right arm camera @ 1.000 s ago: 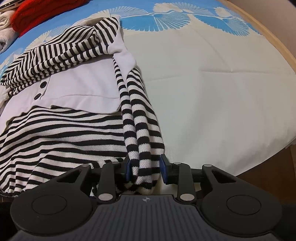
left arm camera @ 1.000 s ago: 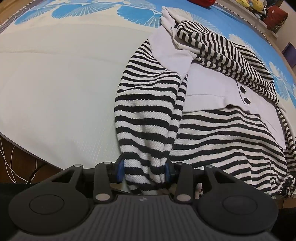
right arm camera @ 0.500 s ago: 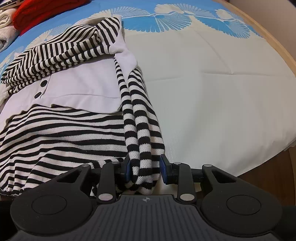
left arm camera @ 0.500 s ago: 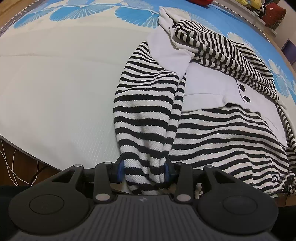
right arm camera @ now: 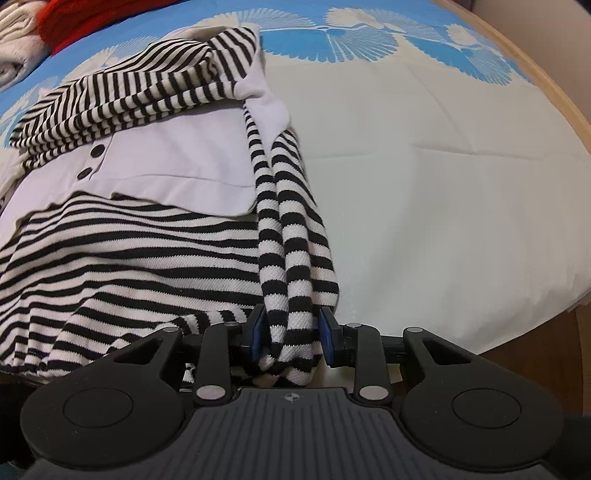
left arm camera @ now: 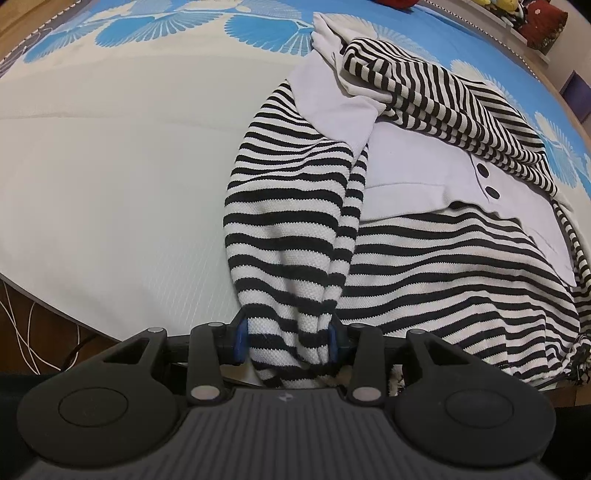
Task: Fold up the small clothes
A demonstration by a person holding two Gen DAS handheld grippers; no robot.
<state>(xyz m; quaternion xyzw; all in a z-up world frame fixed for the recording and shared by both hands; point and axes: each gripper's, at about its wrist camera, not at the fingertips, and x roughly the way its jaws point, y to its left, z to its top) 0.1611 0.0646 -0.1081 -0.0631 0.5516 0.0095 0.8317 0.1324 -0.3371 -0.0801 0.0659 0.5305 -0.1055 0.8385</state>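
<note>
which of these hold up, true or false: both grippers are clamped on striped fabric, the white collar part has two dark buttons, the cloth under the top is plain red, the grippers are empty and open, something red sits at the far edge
1. Both grippers are clamped on striped fabric. True: the left gripper and the right gripper each pinch a bunched part of the striped top.
2. The white collar part has two dark buttons. True: both buttons show on the white panel.
3. The cloth under the top is plain red. False: the bedsheet is pale with a blue fan pattern.
4. The grippers are empty and open. False: both hold fabric.
5. Something red sits at the far edge. True: a red item lies there.
</note>
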